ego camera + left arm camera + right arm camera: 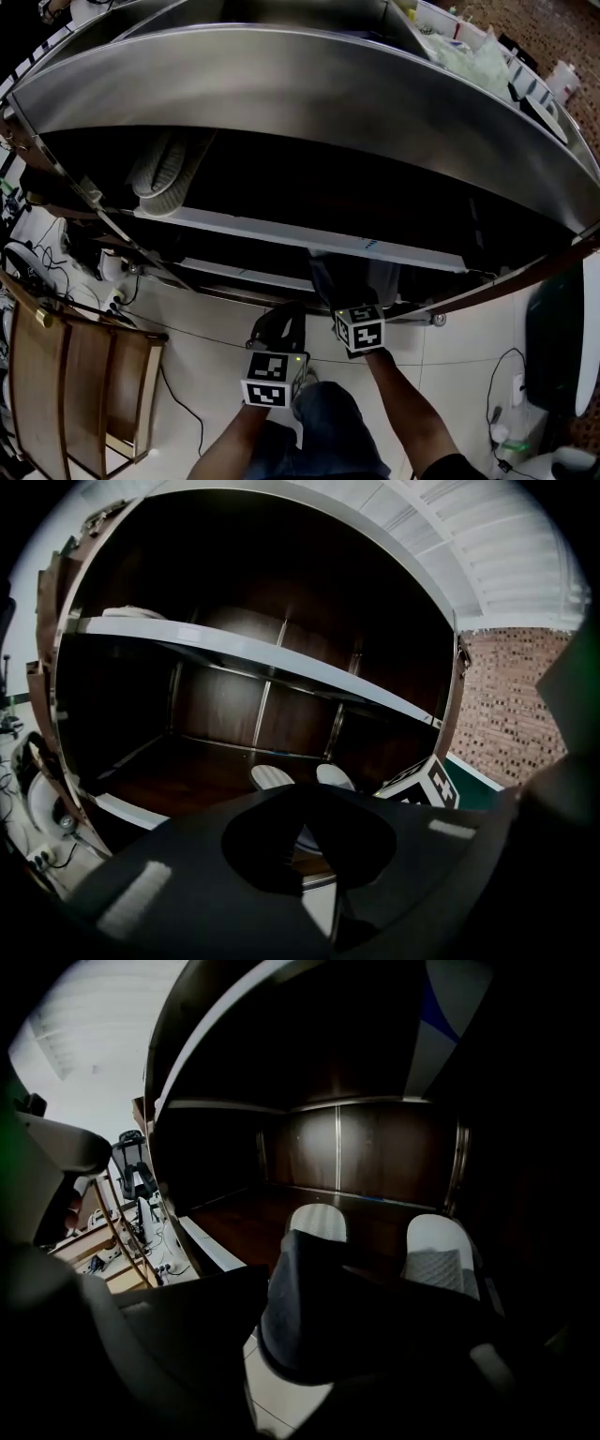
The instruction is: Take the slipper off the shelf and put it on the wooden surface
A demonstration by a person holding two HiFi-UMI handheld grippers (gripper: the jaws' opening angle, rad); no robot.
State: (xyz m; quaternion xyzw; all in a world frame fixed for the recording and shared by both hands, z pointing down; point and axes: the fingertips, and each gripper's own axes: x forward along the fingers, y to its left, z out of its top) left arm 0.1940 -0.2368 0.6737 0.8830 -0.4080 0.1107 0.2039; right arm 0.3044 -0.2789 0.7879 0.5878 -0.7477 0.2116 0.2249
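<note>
Two grey slippers with pale insoles lie side by side on the dark wooden surface (246, 1215) at the bottom of the cabinet: one (314, 1288) between my right gripper's jaws, its toe over the front edge, and one (436, 1262) just to its right. My right gripper (337, 1358) stands open around the nearer slipper, jaws wide on either side. In the left gripper view both slippers (273, 778) show beyond my left gripper (305, 855), whose dark jaws fill the foreground. Another grey slipper (161, 167) rests on the white shelf (281, 231) above. Both grippers (279, 330) are low at the cabinet front.
A curved metal top (281, 75) covers the cabinet. A wooden chair (66, 375) stands at the left with cables on the tiled floor (206, 309) beside it. A dark object (555, 347) stands at the right. The right gripper's marker cube (427, 782) is close to my left gripper.
</note>
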